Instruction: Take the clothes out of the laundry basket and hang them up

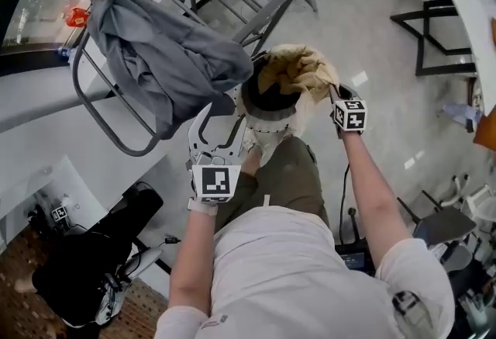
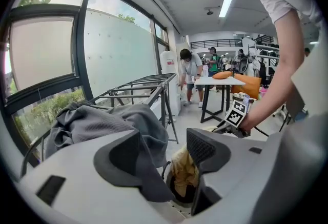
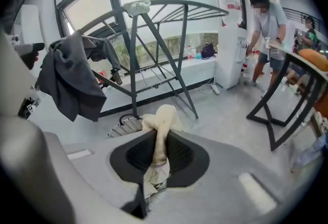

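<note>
1. A crumpled grey fabric garment (image 1: 155,43) is draped over the rounded end of a grey metal drying rack (image 1: 267,4); its lower fold hangs just beside the basket's rim, in front of the left hand-held gripper (image 1: 221,128)
2. The round white mesh laundry basket (image 1: 267,122) with a dark rim stands on the floor at the rack's foot, just ahead of the person's legs
3. A cream fabric garment (image 1: 298,70) rises out of the basket's right side
4. The right hand-held gripper (image 3: 156,151) is clamped on a fold of that cream garment
5. The left hand-held gripper's jaws stand apart, gripping nothing
6. A black bag (image 1: 89,252) lies on the pale glossy floor (image 1: 372,35); tall windows (image 2: 46,54) stand behind the rack, and a black-legged table (image 3: 287,95) with people stands farther back
</note>
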The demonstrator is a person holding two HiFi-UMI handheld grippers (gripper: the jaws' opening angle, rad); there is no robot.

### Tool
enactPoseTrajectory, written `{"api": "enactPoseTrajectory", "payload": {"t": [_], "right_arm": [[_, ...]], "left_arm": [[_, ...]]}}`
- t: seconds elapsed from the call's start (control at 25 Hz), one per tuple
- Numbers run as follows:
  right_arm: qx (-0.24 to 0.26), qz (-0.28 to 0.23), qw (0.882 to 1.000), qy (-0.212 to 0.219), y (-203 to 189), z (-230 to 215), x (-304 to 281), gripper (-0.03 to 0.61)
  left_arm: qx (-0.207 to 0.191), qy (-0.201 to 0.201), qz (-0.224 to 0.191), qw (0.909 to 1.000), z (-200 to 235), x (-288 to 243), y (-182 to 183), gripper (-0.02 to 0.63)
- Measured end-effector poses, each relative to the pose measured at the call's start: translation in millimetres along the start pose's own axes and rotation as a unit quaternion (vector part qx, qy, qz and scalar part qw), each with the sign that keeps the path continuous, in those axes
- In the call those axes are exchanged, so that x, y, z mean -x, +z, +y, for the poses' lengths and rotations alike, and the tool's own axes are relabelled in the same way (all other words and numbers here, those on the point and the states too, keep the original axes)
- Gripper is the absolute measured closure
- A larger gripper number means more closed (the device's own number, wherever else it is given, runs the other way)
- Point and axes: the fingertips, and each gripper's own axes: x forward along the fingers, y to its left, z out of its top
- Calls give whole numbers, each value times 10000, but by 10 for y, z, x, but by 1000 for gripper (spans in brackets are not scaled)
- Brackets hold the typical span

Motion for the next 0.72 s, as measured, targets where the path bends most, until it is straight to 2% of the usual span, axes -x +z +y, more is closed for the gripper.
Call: {"api": "enactPoseTrajectory", "payload": {"t": [0.12, 0.4, 0.6, 0.72], "right_arm": [[65, -458, 9989, -69, 322, 185, 383, 535], [112, -1660, 9855, -345, 1218, 593, 1458, 535], [257, -2578, 9642, -558, 1866, 849, 2324, 535], [443, -3103, 9467, -743, 2242, 966, 2898, 535]], "left_arm": [[168, -206, -42, 9996, 2, 52, -10, 344], [125, -930, -395, 9948, -60, 69, 65, 344], [156, -1484, -517, 9874, -171, -50, 86, 344], [46, -1904, -517, 9803, -352, -121, 186, 344]]}}
